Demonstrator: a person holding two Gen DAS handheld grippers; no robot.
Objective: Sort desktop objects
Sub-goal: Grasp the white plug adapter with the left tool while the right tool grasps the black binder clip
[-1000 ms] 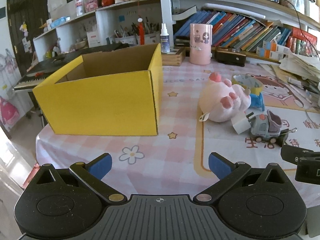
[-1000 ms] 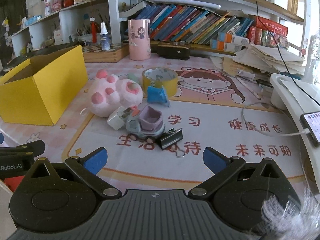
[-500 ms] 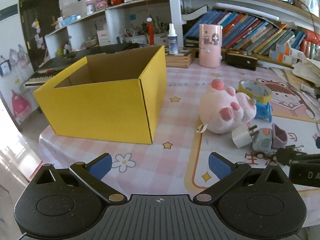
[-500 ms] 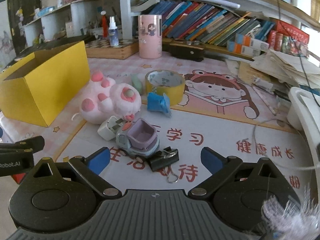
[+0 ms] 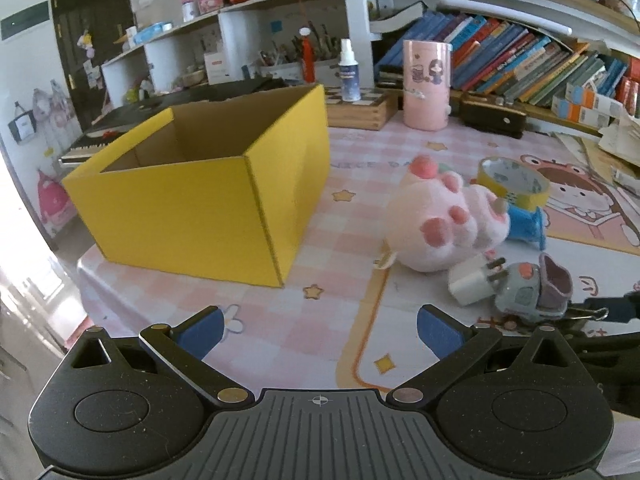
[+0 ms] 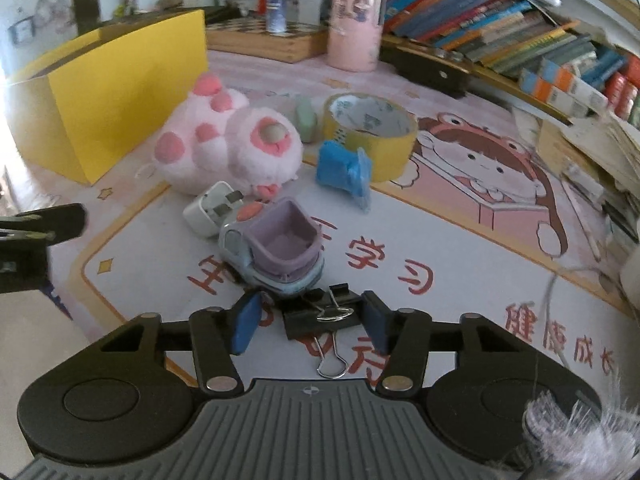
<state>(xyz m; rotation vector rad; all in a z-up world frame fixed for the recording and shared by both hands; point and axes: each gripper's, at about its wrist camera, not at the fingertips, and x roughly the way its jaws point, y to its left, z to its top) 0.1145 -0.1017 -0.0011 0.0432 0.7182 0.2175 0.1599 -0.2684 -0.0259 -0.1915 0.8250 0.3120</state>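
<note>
yellow box [image 5: 208, 196] shows no contents | left jaws wide | right jaws straddle binder clip [image 6: 320, 316]

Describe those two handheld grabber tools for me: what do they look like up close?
Both look alike: the left gripper and right gripper have a ribbed grey centre plate with a small crosshair mark, black housings with round discs on each side, silver rivets, and black linkage arms ending in blue-padded fingers. No cables or sleeves show.
</note>
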